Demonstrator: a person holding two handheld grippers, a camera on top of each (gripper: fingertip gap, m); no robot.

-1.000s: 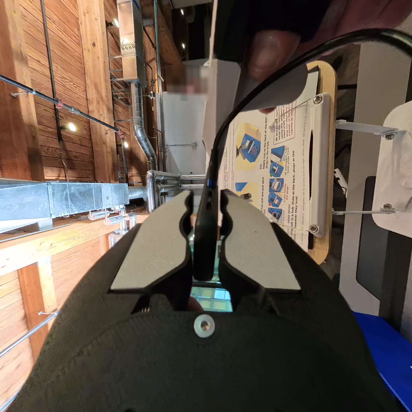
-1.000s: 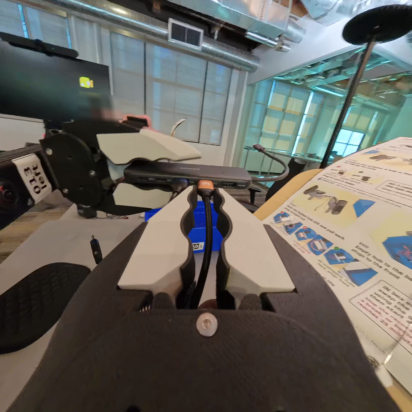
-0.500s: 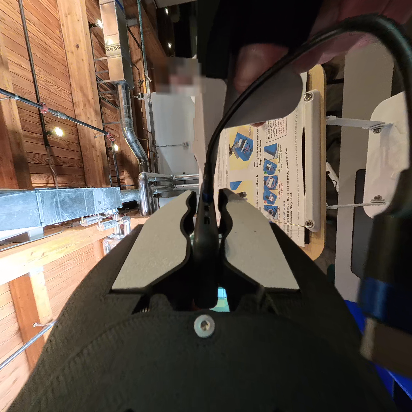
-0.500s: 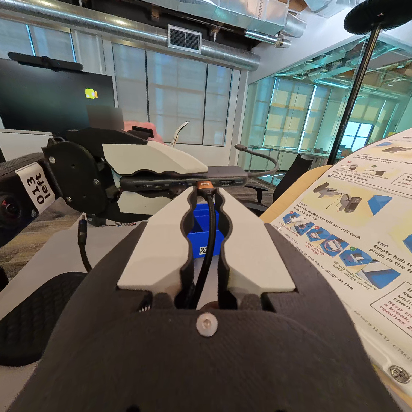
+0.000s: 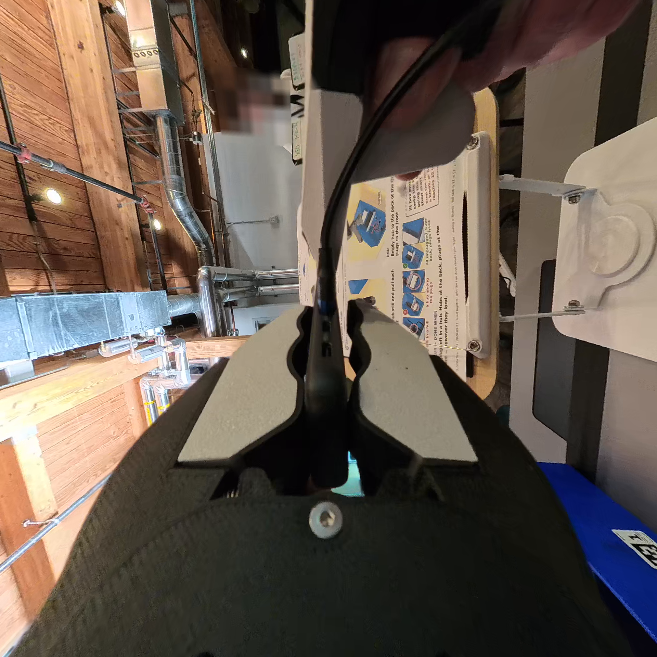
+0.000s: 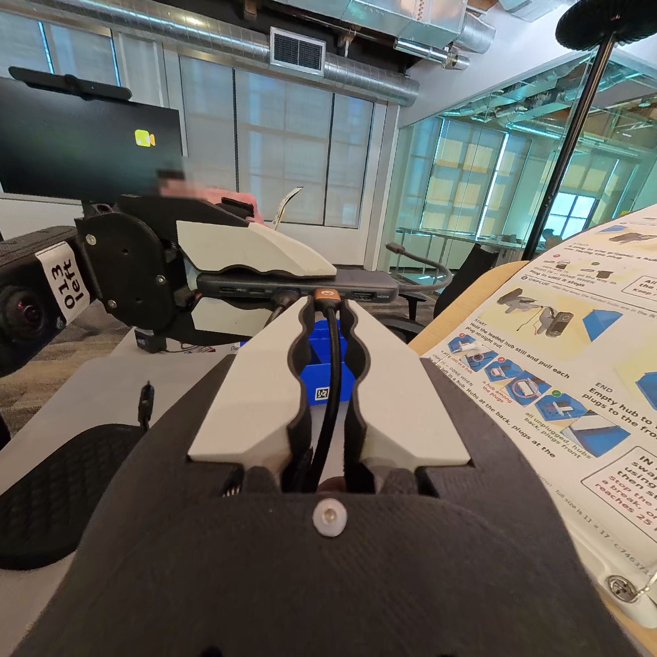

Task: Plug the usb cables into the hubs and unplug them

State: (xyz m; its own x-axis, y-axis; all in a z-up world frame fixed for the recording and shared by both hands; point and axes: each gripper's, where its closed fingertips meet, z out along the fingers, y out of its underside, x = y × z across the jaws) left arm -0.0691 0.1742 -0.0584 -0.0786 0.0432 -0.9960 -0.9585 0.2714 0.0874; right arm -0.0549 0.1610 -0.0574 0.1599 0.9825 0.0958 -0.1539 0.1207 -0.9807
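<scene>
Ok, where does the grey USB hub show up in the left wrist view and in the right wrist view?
Left wrist view: the hub stands edge-on at centre, clamped between the left gripper fingers.
Right wrist view: the hub lies level, left of centre, in the left gripper, just past the right gripper.
Shared landmark: the instruction sheet on its wooden board, at right in both.
</scene>
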